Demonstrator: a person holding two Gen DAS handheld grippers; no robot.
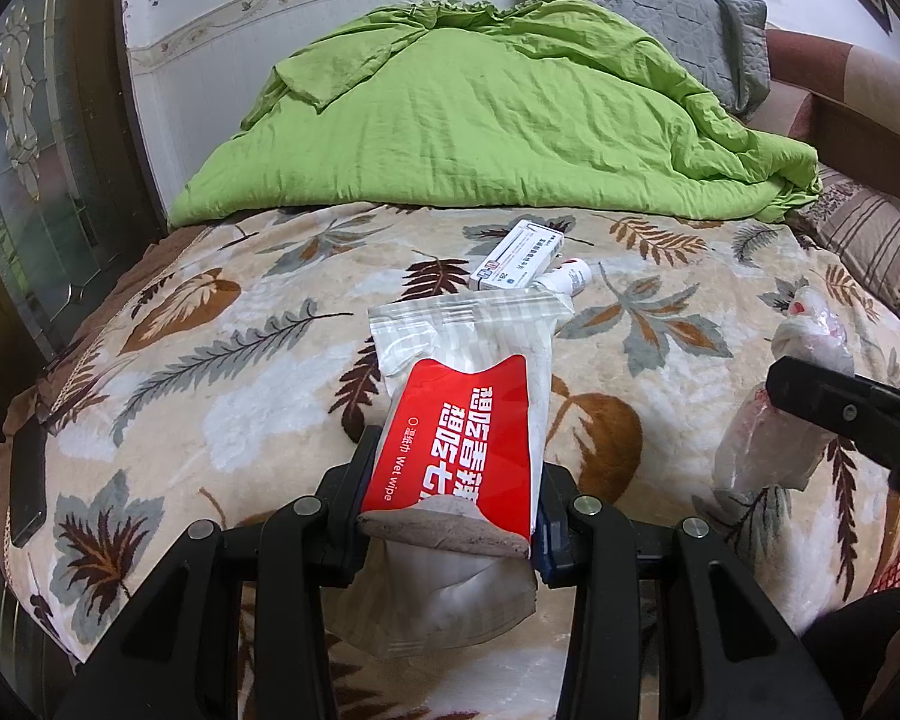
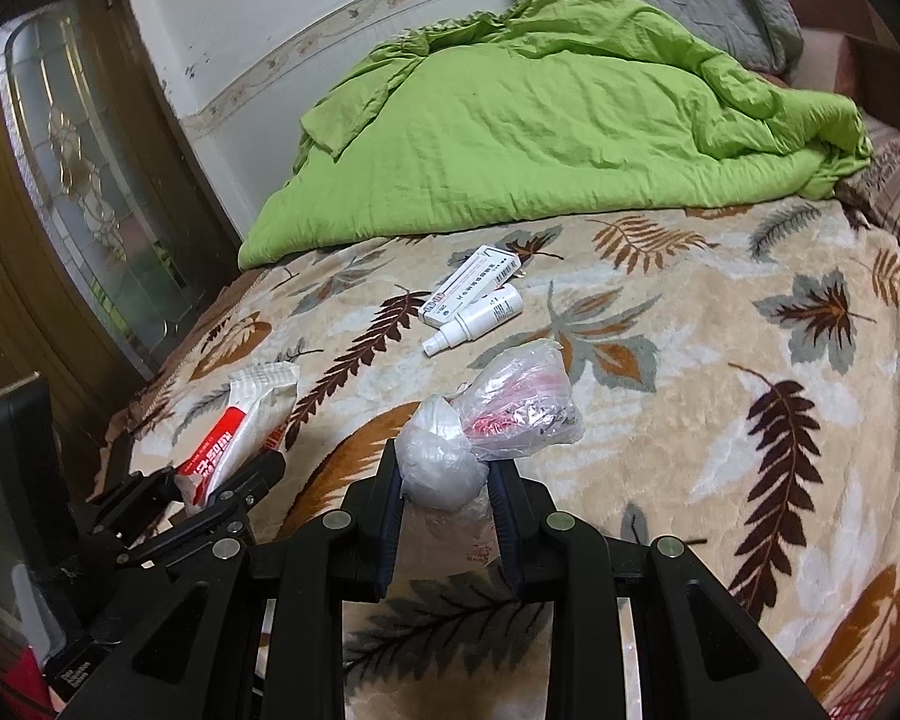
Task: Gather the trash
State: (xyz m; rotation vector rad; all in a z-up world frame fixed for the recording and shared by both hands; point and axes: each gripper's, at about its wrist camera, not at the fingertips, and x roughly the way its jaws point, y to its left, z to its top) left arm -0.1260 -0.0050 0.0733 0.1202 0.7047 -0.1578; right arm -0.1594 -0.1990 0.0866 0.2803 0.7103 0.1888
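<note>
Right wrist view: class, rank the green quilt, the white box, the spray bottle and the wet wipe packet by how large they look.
1. green quilt
2. wet wipe packet, though it is nearer the camera
3. white box and spray bottle: too alike to rank

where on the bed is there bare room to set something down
Free: the leaf-print blanket right of the spray bottle and box, below the green quilt; also the left stretch toward the phone. Crowded: middle, around both.

The bed (image 2: 720,360) carries a leaf-patterned blanket (image 1: 222,360). Directly on it lie a crumpled green quilt (image 2: 540,120) at the far side, a small white box (image 2: 471,282) and a white spray bottle (image 2: 474,321) touching it.
</note>
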